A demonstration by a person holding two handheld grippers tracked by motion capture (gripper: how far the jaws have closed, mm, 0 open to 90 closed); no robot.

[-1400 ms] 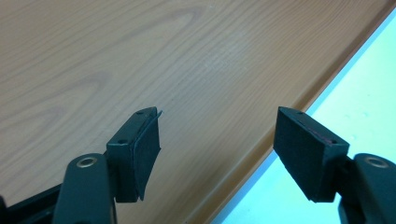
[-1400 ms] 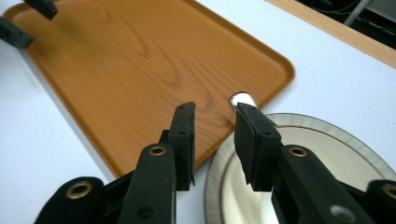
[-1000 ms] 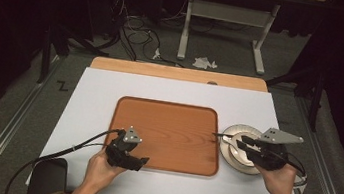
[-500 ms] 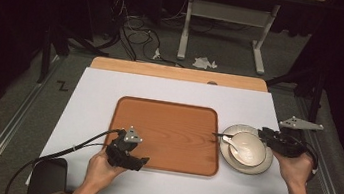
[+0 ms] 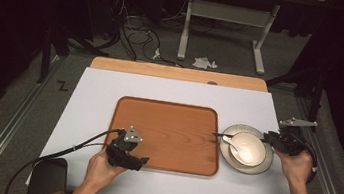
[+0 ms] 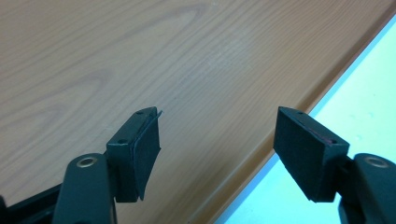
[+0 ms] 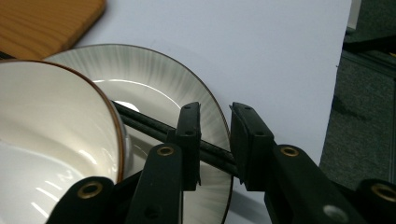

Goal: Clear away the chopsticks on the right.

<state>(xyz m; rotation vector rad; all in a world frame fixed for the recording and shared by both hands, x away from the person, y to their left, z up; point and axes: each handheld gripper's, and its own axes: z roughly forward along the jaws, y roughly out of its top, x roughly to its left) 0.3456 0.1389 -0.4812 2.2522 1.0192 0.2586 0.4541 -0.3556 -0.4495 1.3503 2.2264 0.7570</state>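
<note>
A wooden tray (image 5: 166,126) lies in the middle of the white table top (image 5: 94,97). My left gripper (image 5: 144,162) rests at the tray's front left edge, open, with nothing between its jaws (image 6: 217,114) over the tray (image 6: 140,56). To the right of the tray a striped grey plate (image 5: 251,169) carries a cream bowl (image 5: 249,147) with a white spoon (image 5: 230,142) in it. Black chopsticks (image 7: 149,123) lie across the plate (image 7: 154,70) behind the bowl (image 7: 46,140), their tip (image 5: 218,134) over the tray's edge. My right gripper (image 5: 271,138) sits at the plate's right rim, its jaws (image 7: 215,109) closed on the chopsticks' near end.
The table's right edge (image 7: 343,56) drops to grey floor close to my right gripper. A wooden strip (image 5: 178,73) runs along the table's far side. Cables and a metal stand (image 5: 224,28) are on the floor beyond.
My right gripper drew back from over the plate to its right rim. The chopsticks' far tip stayed in place. The left gripper has not moved.
</note>
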